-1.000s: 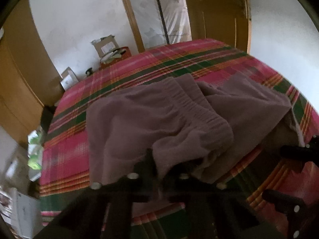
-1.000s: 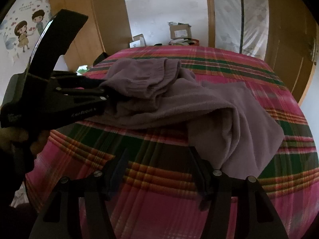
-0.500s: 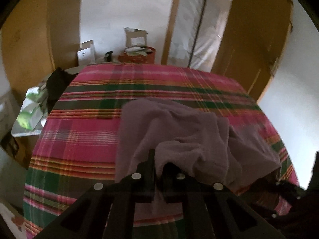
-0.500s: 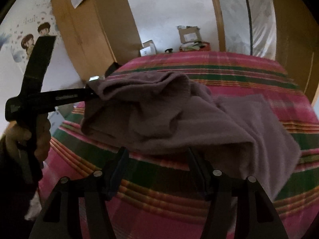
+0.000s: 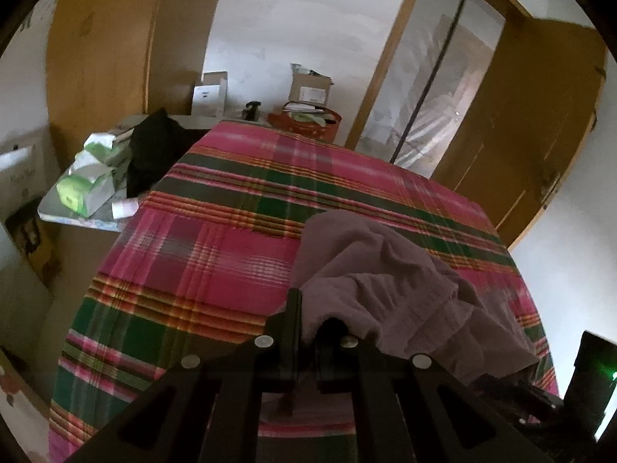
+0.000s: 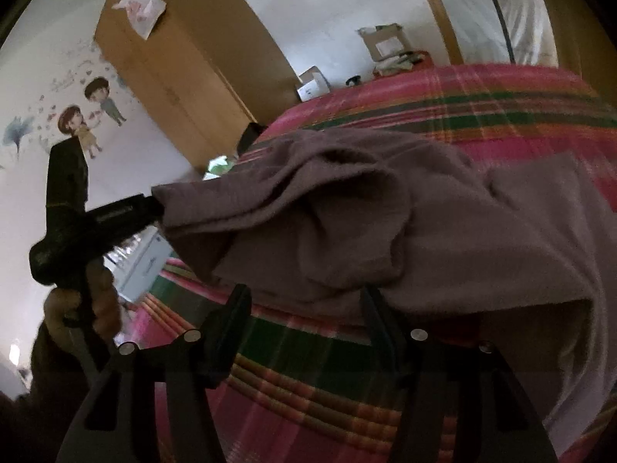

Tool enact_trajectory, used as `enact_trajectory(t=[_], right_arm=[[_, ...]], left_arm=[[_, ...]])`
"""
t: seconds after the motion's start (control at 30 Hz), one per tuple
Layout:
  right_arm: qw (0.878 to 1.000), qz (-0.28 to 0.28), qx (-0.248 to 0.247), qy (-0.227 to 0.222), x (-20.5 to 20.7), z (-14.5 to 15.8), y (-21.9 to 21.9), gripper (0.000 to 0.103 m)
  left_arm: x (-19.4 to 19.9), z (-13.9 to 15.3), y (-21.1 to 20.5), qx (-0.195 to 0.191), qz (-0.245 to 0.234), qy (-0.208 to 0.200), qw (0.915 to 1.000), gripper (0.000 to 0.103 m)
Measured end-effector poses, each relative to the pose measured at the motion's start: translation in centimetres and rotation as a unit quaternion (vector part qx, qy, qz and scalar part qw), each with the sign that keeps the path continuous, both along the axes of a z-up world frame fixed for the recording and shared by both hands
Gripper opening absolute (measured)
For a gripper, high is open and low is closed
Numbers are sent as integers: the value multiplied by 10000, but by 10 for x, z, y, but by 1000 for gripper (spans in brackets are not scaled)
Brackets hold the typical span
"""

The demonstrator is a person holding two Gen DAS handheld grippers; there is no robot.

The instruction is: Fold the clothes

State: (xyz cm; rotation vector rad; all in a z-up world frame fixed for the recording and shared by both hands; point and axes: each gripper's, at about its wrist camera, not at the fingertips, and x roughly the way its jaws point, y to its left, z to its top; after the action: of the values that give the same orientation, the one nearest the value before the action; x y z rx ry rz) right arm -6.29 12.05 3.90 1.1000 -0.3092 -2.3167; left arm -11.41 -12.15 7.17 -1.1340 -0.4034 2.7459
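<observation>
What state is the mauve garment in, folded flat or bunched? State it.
Bunched, not folded flat. The mauve garment is lifted at one edge by the shut left gripper and sags in loose creases over the plaid bedspread.

No legible txt; labels on boxes (image 5: 311, 90) too blurred to read.

The pinched edge of the mauve garment (image 5: 370, 281) is buried between my left gripper (image 5: 308, 320) fingers, so I cannot see how much cloth is caught. Off to its right, my right gripper (image 5: 540, 397) is a dark shape cut by the frame edge. Ahead of my right gripper (image 6: 304, 308), the garment's folds cover the plaid bedspread (image 6: 482, 108), which is blurred beyond. My left hand (image 6: 81, 305) is dim and half cropped.
</observation>
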Motion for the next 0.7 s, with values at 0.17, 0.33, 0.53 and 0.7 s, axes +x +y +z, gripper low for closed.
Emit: enact_trajectory(t=[0.17, 0.33, 0.53, 0.7], right_arm=[[9995, 85, 314, 22, 2, -6, -9, 62], [9989, 149, 369, -227, -11, -16, -20, 62], [9985, -241, 137, -465, -26, -24, -13, 61], [9989, -270, 301, -216, -22, -16, -19, 62]], left_arm=[[7, 5, -21, 208, 292, 114, 9993, 5], [14, 4, -44, 442, 567, 118, 9973, 5], [19, -6, -63, 569, 762, 9, 9955, 5], [26, -6, -76, 795, 912, 31, 9926, 5]])
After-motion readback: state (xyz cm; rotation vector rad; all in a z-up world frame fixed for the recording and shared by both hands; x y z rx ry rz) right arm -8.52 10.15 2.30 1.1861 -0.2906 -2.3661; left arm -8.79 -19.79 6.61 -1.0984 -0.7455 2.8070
